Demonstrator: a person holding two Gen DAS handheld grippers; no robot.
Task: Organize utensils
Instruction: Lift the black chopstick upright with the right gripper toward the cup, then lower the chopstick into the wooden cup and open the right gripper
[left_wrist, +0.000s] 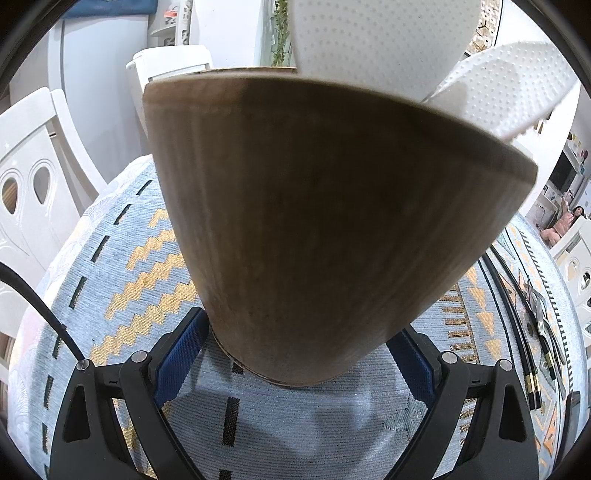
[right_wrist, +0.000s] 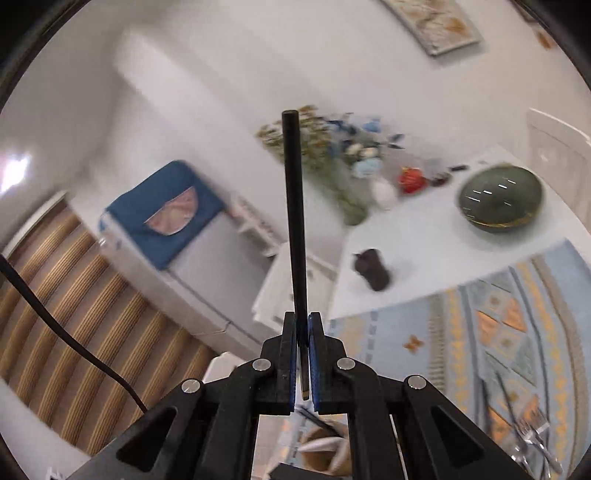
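The left claw (left_wrist: 295, 354) pinches the base of a wooden utensil holder (left_wrist: 314, 221) standing on the patterned cloth of the tabletop (left_wrist: 140, 266), with white dotted spatula heads (left_wrist: 380, 40) rising from its rim. The right claw (right_wrist: 303, 354) is pressed together on a black chopstick (right_wrist: 295, 214), held up in the air pointing away from the camera. More chopsticks (left_wrist: 517, 339) and forks (right_wrist: 532, 439) lie on the cloth.

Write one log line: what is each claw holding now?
left claw: shut on wooden holder | right claw: shut on black chopstick, raised | table: forks left
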